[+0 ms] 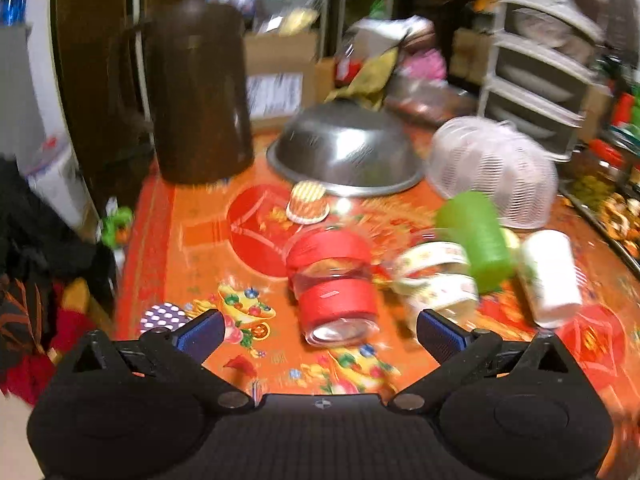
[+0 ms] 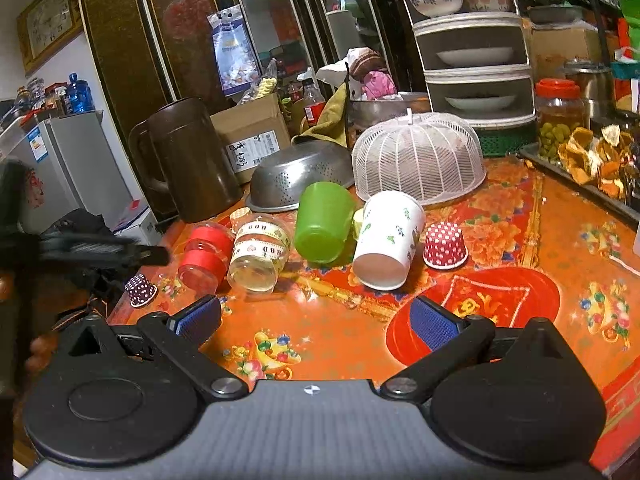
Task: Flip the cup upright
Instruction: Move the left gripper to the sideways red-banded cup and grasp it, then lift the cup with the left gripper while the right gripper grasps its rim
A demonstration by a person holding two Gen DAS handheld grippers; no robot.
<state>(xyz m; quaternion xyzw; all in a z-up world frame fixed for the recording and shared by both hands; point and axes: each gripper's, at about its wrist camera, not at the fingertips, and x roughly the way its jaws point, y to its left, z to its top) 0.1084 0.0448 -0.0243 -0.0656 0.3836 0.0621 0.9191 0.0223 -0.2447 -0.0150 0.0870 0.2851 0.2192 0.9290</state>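
Several cups lie on their sides in a row on the orange table. A clear cup with red bands (image 1: 334, 286) (image 2: 204, 258) lies just ahead of my open left gripper (image 1: 320, 334), its base toward me. Right of it lie a clear cup with cream patterned bands (image 1: 436, 280) (image 2: 260, 254), a green cup (image 1: 476, 236) (image 2: 322, 222) and a white paper cup with leaf prints (image 1: 550, 276) (image 2: 388, 240). My right gripper (image 2: 316, 322) is open and empty, short of the row. The left gripper's body (image 2: 100, 250) shows at the left edge of the right wrist view.
A brown jug (image 2: 192, 160), an upturned steel colander (image 2: 300, 176) and a white mesh food cover (image 2: 418, 158) stand behind the cups. Small paper baking cups (image 2: 445, 246) (image 2: 140, 290) (image 1: 308, 202) sit upside down around them. A tray of food (image 2: 592, 168) lies at the right edge.
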